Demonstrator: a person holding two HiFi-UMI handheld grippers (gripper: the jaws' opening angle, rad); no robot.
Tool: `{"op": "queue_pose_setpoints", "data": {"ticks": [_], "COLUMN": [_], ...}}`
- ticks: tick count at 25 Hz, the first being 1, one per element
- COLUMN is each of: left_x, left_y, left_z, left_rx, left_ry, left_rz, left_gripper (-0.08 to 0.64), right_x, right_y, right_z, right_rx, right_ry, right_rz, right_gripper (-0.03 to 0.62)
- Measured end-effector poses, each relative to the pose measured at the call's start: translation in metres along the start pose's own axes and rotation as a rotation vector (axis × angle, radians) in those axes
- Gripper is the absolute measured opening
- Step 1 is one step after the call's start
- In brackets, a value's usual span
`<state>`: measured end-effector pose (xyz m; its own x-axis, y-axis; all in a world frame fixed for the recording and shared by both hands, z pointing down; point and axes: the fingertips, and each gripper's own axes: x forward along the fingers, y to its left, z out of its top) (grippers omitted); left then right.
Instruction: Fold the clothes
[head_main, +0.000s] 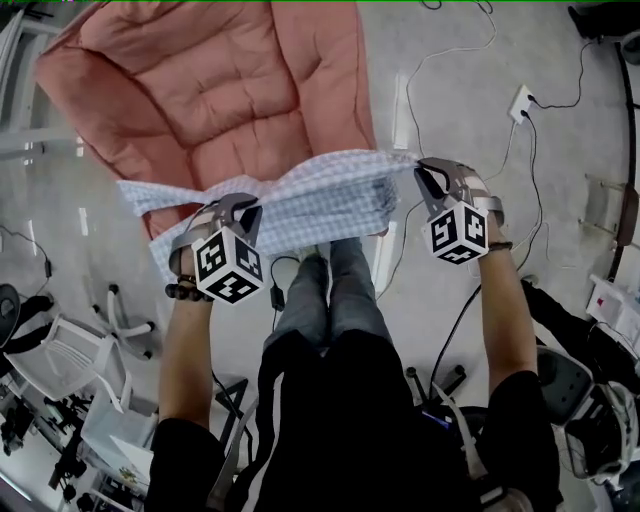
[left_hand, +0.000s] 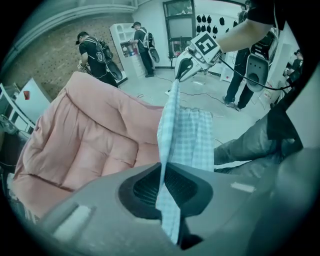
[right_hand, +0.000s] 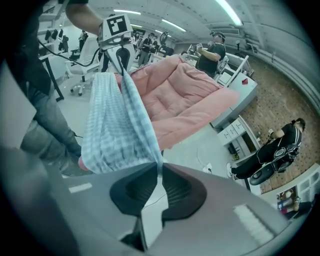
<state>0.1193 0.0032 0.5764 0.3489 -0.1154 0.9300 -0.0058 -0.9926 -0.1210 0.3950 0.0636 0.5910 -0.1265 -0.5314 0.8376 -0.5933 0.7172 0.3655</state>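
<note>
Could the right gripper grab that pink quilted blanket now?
Probably not: the right gripper is shut on the blue checked cloth, so it must release that before reaching the pink quilted blanket.

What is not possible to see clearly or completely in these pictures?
- Head view: checked garment is bunched between left gripper and right gripper; its kind is unclear.
- Head view: pink quilt is cut off by the top edge.
- Head view: the quilt covers whatever supports it.

Blue-white checked garment (head_main: 300, 200); salmon-pink quilted duvet (head_main: 220, 80).
</note>
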Motion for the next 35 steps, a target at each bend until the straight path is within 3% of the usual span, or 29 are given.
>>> {"op": "queue_pose_setpoints", "data": {"ticks": [5, 20, 35], "left_x": [-0.006, 0.028, 0.069], "left_y": [-0.036, -0.123, -0.149], "left_z": [-0.008, -0.051, -0.064], "left_rx": [0.005, -0.170, -0.211], "left_ry": [0.023, 0.001, -0.003], "left_rz": [0.021, 0.183, 0.187], "left_gripper": [0.026, 0.034, 0.046], "right_x": [-0.013, 0.004, 0.035], "right_y": [0.032, 0.117, 0.146], "right_z": [-0.018, -0.058, -0.076], "right_rx": [0.024, -0.045, -0.057], "right_ry": [-0.003, -0.067, -0.056], "right_rz": [-0.013, 0.037, 0.064], "right_gripper": [0.034, 0.034, 0.034]}}
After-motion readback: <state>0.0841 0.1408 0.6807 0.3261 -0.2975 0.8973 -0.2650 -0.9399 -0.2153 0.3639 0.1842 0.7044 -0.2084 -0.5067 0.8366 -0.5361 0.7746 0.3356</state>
